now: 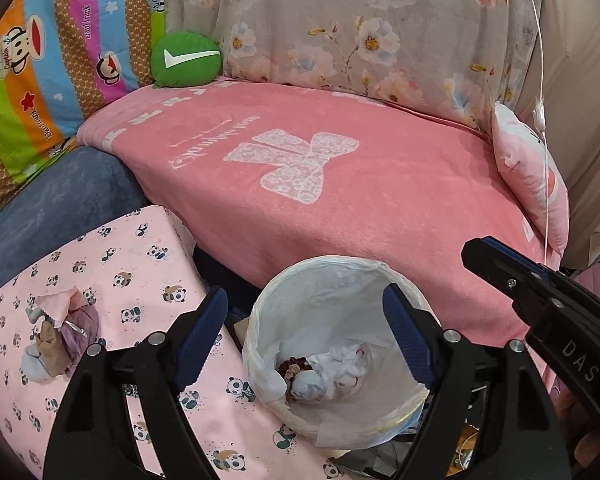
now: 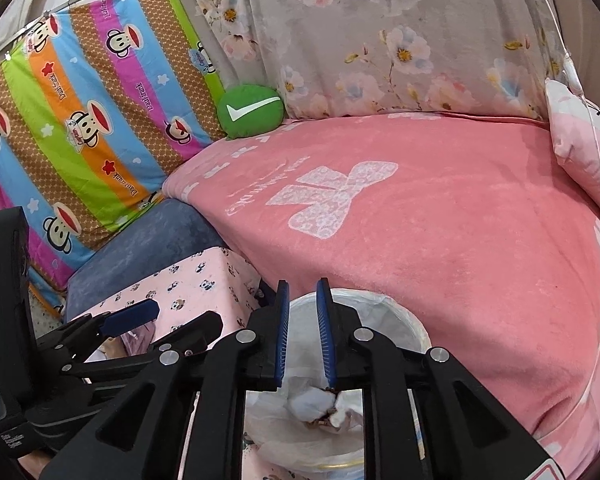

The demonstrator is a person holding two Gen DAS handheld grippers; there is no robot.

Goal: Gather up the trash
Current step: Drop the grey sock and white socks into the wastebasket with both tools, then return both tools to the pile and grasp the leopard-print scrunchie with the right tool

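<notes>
White crumpled tissue [image 1: 340,376] and a brown scrap lie at the bottom of the small round bin [image 1: 392,426], lined with a thin white bag, its mouth facing up. The bin stands on the floor, tight against the front edge of the pink-blanketed bed [image 1: 340,184] on one side and the corner of the panda-print worktop [image 1: 148,264] on the other; little open room shows around its rim. More trash [image 1: 60,336], a heap of pinkish, tan and grey-white wrappers and paper, sits on the worktop toward its left edge, well apart from the bin, its long axis running roughly from the far edge toward the near one.

Left gripper [image 1: 304,344] hangs over the bin's near-left rim, its fingers wide apart with nothing between them. Right gripper [image 2: 305,336] hovers above the bin mouth, its blue fingers [image 2: 327,336] a narrow gap apart and gripping nothing; the tissue shows below them inside the bin.

Beyond, the bed's surface is wide and flat. A green round cushion [image 1: 186,60] sits at its far left corner, a pink pillow [image 1: 532,176] at its right edge.
</notes>
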